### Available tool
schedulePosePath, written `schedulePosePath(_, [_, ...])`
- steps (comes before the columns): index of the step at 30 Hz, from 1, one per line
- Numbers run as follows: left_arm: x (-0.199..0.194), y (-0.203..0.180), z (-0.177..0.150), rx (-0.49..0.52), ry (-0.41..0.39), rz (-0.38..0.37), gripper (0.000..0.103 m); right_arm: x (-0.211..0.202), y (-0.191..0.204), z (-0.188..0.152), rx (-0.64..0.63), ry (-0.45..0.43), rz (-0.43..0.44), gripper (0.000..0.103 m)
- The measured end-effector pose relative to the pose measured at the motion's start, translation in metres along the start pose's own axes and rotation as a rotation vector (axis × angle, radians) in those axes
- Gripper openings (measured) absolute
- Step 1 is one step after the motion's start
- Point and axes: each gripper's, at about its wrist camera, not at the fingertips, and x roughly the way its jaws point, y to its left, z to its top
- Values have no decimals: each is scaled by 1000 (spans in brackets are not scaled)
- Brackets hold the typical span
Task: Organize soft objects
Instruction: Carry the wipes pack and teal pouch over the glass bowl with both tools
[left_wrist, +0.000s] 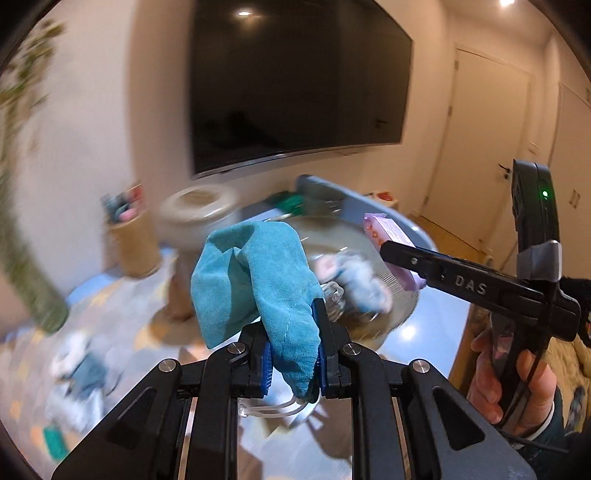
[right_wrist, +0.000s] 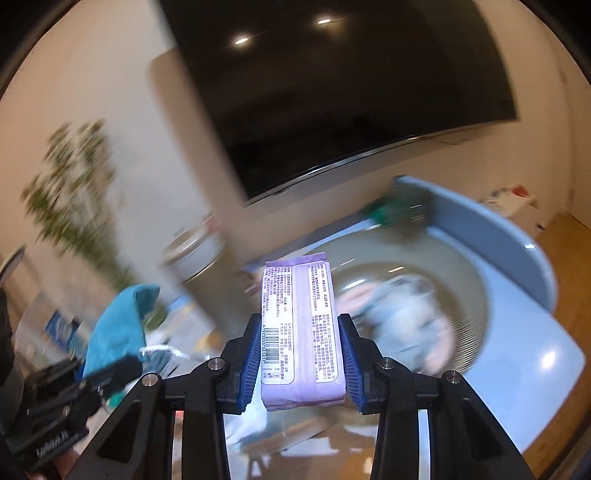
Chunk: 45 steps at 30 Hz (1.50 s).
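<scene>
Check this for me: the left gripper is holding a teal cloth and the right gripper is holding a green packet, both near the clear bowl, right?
Not quite. The right gripper is shut on a purple packet, not a green one, as the right wrist view shows. The left gripper does hold the teal cloth, near the clear bowl.

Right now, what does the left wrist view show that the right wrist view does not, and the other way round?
Only the left wrist view shows the person's hand on the right gripper, and the door. Only the right wrist view shows the purple pack's printed label and barcode. Both show the teal cloth clamped in the left gripper, the bowl and the dark screen.
</scene>
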Motion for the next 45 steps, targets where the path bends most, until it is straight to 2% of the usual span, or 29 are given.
schedulePosePath(3, [29,-16,17,11,18,-34,15,1,-34,19,64,-23,-51,39])
schedulePosePath(8, [69,-26,33,-4,53,-77,15,13,-71,36,145,-4,-88,39])
schedulePosePath(14, [103,-35,44,-14,73,-96,15,32,-94,43,185,34,-119,39])
schedulePosePath(18, [120,-42,48,0,80,-76,16,40,-108,47,217,46,-139,39])
schedulePosePath(19, [124,-44,49,1,86,-87,18,41,-111,49,225,46,-145,39])
schedulePosePath(20, [128,-47,49,4,95,-97,32,44,-115,50,233,48,-152,41])
schedulePosePath(21, [129,-49,48,11,106,-89,38,47,-119,51,241,58,-152,43])
schedulePosePath(22, [134,-52,49,20,110,-75,43,50,-122,51,250,70,-148,52])
schedulePosePath(23, [135,-54,48,29,112,-69,43,53,-126,51,265,85,-133,58])
schedulePosePath(26, [133,-57,43,36,136,-93,43,52,-131,46,277,103,-117,58])
schedulePosePath(32, [95,-50,36,29,114,-109,43,35,-128,35,279,108,-114,58])
schedulePosePath(38, [22,-19,21,-22,48,-97,43,14,-101,24,256,93,-71,58])
schedulePosePath(41, [-23,14,8,-79,13,-42,43,4,-77,18,219,87,-36,58])
schedulePosePath(43, [-57,45,-5,-151,-12,11,44,-1,-61,14,194,80,-11,58])
schedulePosePath(45, [-89,77,-18,-221,-33,94,46,-4,-41,10,168,82,21,58])
